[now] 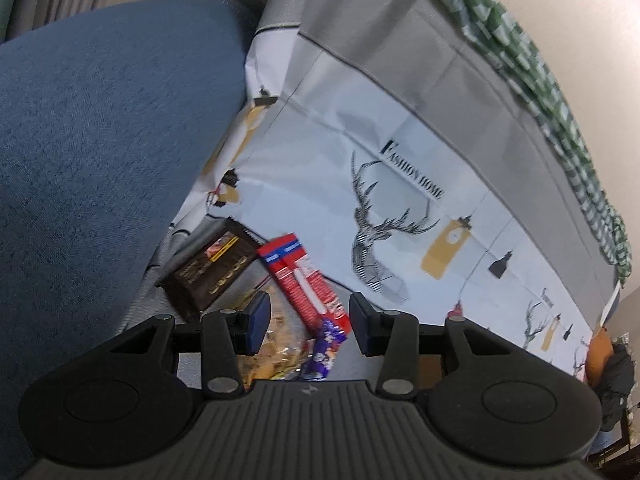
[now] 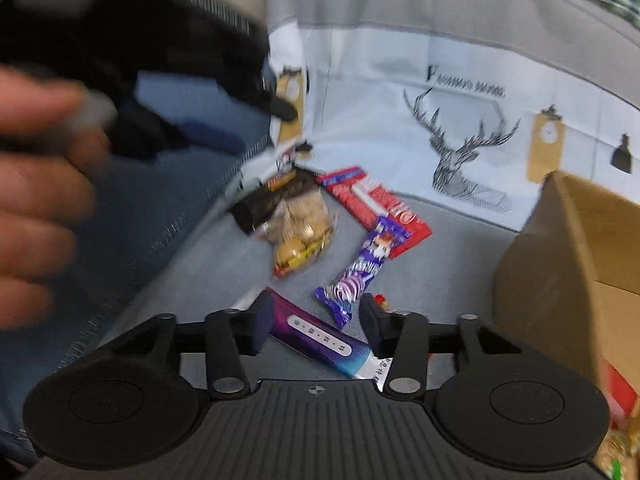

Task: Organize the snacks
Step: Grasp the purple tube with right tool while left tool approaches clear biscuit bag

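Ahead of the right claw lie a striped bar, then a biscuit bag; a cardboard box stands right.

My right gripper, jaws apart, above purple packet; striped purple wrapper, red pack, cardboard box beyond.

Grey surface with deer-print cloth backdrop, blue cushion alongside, green checked fabric above.

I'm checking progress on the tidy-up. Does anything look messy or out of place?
Yes. The snacks lie scattered at odd angles on the grey surface: red packet, purple striped bar, clear bag of snacks. None shows inside the cardboard box.
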`<state>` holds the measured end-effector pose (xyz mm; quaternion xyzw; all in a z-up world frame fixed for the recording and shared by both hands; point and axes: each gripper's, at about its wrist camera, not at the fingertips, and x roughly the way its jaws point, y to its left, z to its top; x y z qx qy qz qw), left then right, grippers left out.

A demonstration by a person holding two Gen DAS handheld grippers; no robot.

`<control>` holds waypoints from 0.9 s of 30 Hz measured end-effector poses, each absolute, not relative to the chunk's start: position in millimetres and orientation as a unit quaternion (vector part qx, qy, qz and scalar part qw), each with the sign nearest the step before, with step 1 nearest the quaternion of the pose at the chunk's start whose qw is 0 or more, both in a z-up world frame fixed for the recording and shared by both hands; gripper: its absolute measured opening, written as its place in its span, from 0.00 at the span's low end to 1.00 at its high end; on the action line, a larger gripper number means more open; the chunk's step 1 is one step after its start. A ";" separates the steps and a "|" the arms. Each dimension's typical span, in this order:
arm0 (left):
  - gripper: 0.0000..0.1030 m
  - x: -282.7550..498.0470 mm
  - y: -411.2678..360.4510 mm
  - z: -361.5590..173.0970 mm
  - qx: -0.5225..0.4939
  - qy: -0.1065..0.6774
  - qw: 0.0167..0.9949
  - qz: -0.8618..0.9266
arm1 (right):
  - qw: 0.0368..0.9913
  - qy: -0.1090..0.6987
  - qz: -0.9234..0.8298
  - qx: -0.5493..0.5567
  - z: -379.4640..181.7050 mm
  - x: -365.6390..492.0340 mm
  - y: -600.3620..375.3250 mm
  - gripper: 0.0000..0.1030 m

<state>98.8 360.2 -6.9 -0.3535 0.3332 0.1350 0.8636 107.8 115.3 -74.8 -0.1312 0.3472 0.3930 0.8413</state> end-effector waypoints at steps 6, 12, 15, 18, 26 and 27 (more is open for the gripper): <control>0.61 113.8 358.6 -26.9 -0.355 0.371 0.848 0.134 | 0.829 0.394 0.371 -0.141 -118.1 133.8 127.1 0.58; 0.78 124.1 352.1 -45.6 -0.337 0.409 0.836 0.140 | 0.809 0.400 0.396 -0.170 -130.0 131.5 131.4 0.65; 0.81 127.7 354.0 -56.9 -0.350 0.422 0.824 0.142 | 0.799 0.416 0.409 -0.145 -126.9 134.0 128.9 0.44; 0.82 130.3 356.2 -65.8 -0.361 0.431 0.815 0.142 | 0.790 0.425 0.422 -0.132 -122.3 130.1 128.3 0.26; 0.83 132.4 362.7 -77.8 -0.383 0.435 0.799 0.157 | 0.801 0.458 0.380 -0.062 -108.1 122.3 116.5 0.21; 0.83 133.6 362.9 -79.5 -0.385 0.436 0.798 0.158 | 0.804 0.459 0.372 -0.059 -106.7 120.7 115.6 0.21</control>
